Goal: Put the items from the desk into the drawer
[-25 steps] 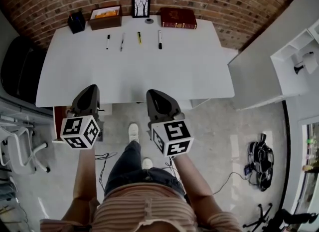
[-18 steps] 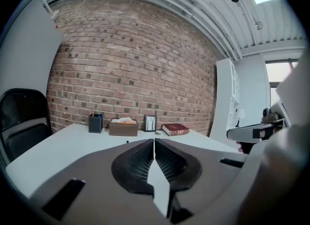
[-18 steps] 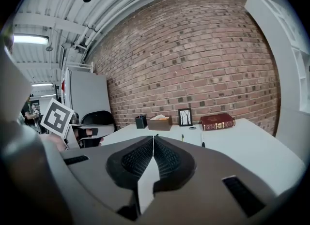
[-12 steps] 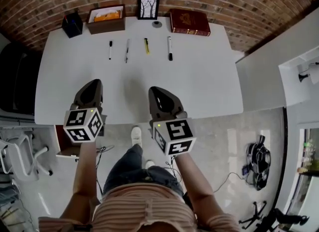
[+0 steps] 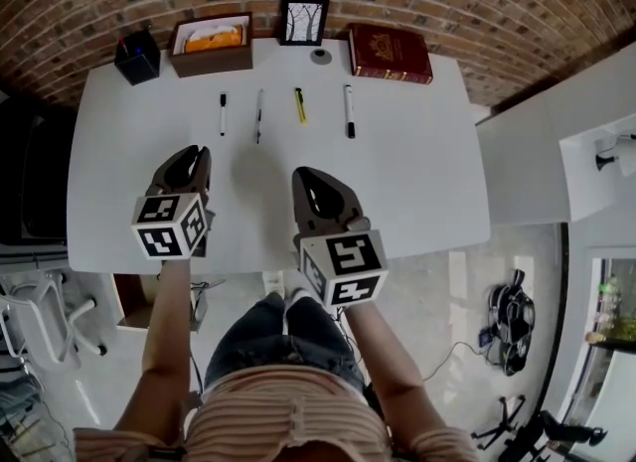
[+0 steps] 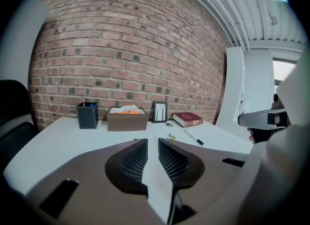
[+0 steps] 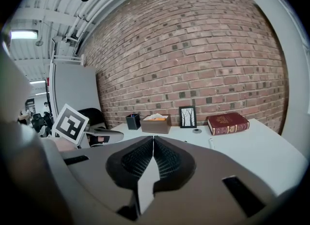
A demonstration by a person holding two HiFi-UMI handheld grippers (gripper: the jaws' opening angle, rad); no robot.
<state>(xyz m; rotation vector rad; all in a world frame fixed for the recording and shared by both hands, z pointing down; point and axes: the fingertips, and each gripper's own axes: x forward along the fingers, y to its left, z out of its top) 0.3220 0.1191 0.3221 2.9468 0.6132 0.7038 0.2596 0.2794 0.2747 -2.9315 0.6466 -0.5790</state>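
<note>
Several pens lie in a row on the white desk (image 5: pixel 397 172): a black-capped marker (image 5: pixel 222 112), a dark pen (image 5: pixel 258 115), a yellow pen (image 5: pixel 300 104) and a white marker (image 5: pixel 349 110). My left gripper (image 5: pixel 202 155) hovers over the desk short of the dark pen. Its jaws have just been opening and stand slightly apart (image 6: pixel 152 140) with nothing between them. My right gripper (image 5: pixel 302 174) hovers beside it, short of the yellow pen, jaws shut and empty (image 7: pixel 153 138). No drawer shows clearly.
Along the brick wall stand a black pen holder (image 5: pixel 137 56), a brown tissue box (image 5: pixel 210 45), a framed picture (image 5: pixel 303 20), a small round object (image 5: pixel 320 56) and a red book (image 5: pixel 390 53). A brown unit (image 5: pixel 127 301) sits under the desk's left front; a chair (image 5: pixel 30 321) stands at the left.
Both grippers have moved forward from the desk's front edge to over its top. The left jaws, closed before, now show a narrow gap.
</note>
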